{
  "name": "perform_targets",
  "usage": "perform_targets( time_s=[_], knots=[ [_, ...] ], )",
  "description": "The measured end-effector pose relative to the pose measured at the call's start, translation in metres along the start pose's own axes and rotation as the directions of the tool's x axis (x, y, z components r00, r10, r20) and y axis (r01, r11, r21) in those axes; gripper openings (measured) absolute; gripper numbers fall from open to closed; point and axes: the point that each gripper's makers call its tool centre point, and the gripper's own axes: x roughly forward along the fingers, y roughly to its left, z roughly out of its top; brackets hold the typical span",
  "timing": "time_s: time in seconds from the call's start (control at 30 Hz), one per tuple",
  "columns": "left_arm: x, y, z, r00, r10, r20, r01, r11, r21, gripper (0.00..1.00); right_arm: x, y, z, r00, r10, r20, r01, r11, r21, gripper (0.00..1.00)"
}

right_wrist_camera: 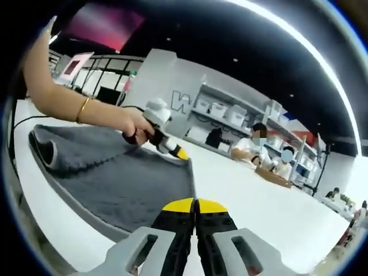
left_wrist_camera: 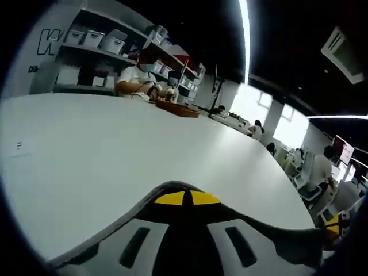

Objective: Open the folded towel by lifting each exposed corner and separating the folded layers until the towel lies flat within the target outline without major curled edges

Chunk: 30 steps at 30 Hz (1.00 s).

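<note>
In the right gripper view, the right gripper rises from the bottom edge with its yellow-tipped jaws pressed together on the near edge of the grey towel. The towel lies spread on the white tabletop, with its far left edge curled up into a thick roll. Beyond it, a person's hand with a gold bangle at the wrist holds the left gripper, whose yellow tip sits at the towel's far corner; whether those jaws pinch the cloth cannot be told.

In the left gripper view, the left gripper's jaws look closed, yellow tips meeting, over bare white tabletop.

Farther off, a reddish-brown tray rests on the tabletop, where seated people work. Behind them stand shelves with white bins, and a wall bearing a large letter "W"; the rest of the lettering is hidden.
</note>
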Motion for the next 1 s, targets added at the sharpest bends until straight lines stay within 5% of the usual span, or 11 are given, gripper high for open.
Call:
perform_targets(
  time_s=[1.0],
  knots=[
    [0.032,0.008,-0.015,0.996,0.040,-0.076,-0.037,0.998,0.047,0.00,0.006,-0.004,-0.048,0.991,0.010,-0.130,-0.005,0.999,0.038,0.00]
  ],
)
